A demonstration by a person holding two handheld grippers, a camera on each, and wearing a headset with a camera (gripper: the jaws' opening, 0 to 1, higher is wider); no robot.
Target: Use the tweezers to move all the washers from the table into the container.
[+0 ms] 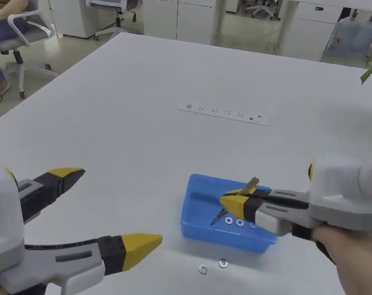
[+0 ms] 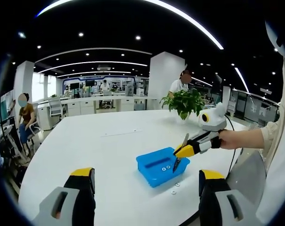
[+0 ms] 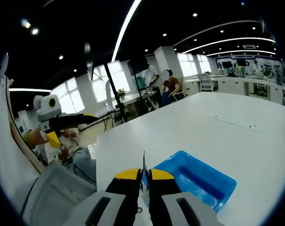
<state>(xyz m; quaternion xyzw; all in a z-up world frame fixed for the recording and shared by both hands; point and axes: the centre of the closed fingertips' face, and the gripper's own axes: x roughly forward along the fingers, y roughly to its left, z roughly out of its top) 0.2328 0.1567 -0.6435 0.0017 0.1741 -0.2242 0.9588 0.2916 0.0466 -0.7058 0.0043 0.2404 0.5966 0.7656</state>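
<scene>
Currently 2 washers (image 1: 202, 268) lie on the tabletop (image 1: 143, 123) just in front of the blue container (image 1: 229, 238); about 3 more sit inside it. I judge them light, hard, thin and slippery, so I would pinch 1 across its ring with the tips of the tweezers (image 1: 219, 217). I see the right gripper (image 1: 233, 206) clamped on the tweezers, held roughly level, with the tips angled down into the container. I have the left gripper (image 1: 106, 209) at lower left, jaws spread wide and holding nothing.
</scene>
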